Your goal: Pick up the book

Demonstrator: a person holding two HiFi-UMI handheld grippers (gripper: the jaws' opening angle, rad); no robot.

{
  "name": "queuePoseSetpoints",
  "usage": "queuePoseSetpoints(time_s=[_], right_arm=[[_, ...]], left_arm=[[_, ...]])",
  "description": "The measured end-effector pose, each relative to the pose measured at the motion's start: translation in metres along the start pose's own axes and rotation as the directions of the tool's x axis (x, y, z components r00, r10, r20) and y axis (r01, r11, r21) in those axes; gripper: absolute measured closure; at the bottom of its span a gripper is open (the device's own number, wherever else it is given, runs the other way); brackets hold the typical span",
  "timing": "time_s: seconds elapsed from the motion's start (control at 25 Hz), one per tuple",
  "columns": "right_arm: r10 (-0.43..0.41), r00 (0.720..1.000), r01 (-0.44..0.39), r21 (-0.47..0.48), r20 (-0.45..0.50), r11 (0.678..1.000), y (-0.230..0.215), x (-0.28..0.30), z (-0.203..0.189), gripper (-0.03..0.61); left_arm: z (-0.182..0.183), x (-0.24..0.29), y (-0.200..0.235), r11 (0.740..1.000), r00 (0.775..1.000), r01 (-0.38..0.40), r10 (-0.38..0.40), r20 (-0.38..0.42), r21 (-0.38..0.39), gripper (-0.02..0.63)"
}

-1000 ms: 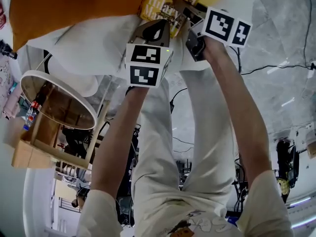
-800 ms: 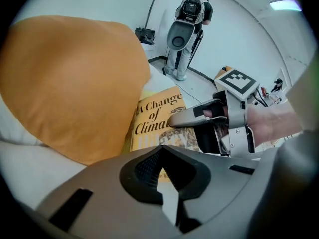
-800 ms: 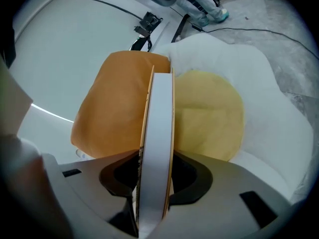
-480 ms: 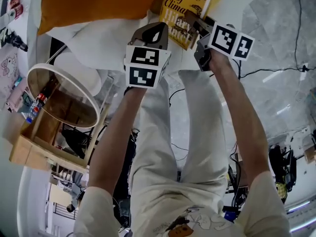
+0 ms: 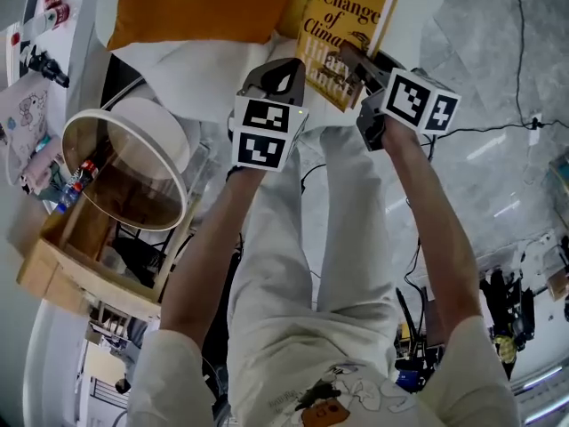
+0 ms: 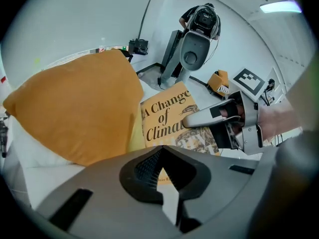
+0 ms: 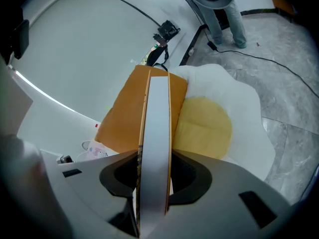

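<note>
The yellow book [image 5: 342, 34], titled "A Change of Climate", hangs tilted above a white cushion [image 5: 191, 74]. My right gripper [image 5: 357, 63] is shut on the book's near right edge. In the right gripper view the book [image 7: 156, 118] stands edge-on between the jaws of the right gripper [image 7: 154, 156]. The left gripper view shows that same right gripper [image 6: 195, 120] with one jaw across the cover of the book [image 6: 172, 116]. My left gripper [image 5: 277, 71] is beside the book's near left corner. The left gripper's [image 6: 162, 148] tips meet with nothing seen between them.
An orange pillow [image 5: 204, 7] and a round yellow cushion [image 7: 204, 128] lie on the white cushion behind the book. A round white-rimmed side table [image 5: 124, 181] stands at the left over a wooden crate. A cable [image 5: 498, 127] runs over the grey floor. A person [image 6: 197, 39] stands far off.
Both grippers have risen, and the book has come up with the right one. More of its cover shows now. The left gripper has stayed beside the book's corner.
</note>
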State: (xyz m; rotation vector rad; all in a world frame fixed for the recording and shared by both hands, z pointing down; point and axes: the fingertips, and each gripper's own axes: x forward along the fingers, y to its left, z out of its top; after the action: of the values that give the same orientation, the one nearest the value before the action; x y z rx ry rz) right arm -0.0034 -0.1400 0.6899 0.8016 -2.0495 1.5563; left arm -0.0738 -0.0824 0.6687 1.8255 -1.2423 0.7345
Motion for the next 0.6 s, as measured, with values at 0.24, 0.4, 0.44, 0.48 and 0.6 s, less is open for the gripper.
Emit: queuePoseSetpoints(time_s=[0.24,0.4,0.44,0.48,0.6], right_arm=[[-0.002,1.000,0.002,-0.059,0.002,0.998,0.034,-0.044,0.002,0.420],[0.023,1.000,-0.023,-0.063,0.006,0.998,0.062,-0.065,-0.005,0.422],[0.027,1.000,-0.026,-0.068,0.009,0.997,0.069,-0.070,-0.005,0.422],[0.030,0.999,-0.029,-0.076,0.013,0.997,0.076,-0.075,-0.004,0.422],[0.031,0.999,-0.029,-0.097,0.021,0.995,0.094,-0.091,-0.005,0.422]], left_arm=[[0.018,-0.043,-0.020,1.000,1.000,-0.001,0.001,0.021,0.019,0.607],[0.023,-0.075,-0.024,1.000,0.999,0.001,-0.002,0.043,0.028,0.607],[0.025,-0.084,-0.024,1.000,0.999,-0.005,0.003,0.051,0.021,0.607],[0.027,-0.092,-0.023,1.000,0.998,-0.009,0.009,0.058,0.011,0.607],[0.029,-0.117,-0.028,1.000,0.998,-0.004,0.005,0.066,-0.010,0.607]])
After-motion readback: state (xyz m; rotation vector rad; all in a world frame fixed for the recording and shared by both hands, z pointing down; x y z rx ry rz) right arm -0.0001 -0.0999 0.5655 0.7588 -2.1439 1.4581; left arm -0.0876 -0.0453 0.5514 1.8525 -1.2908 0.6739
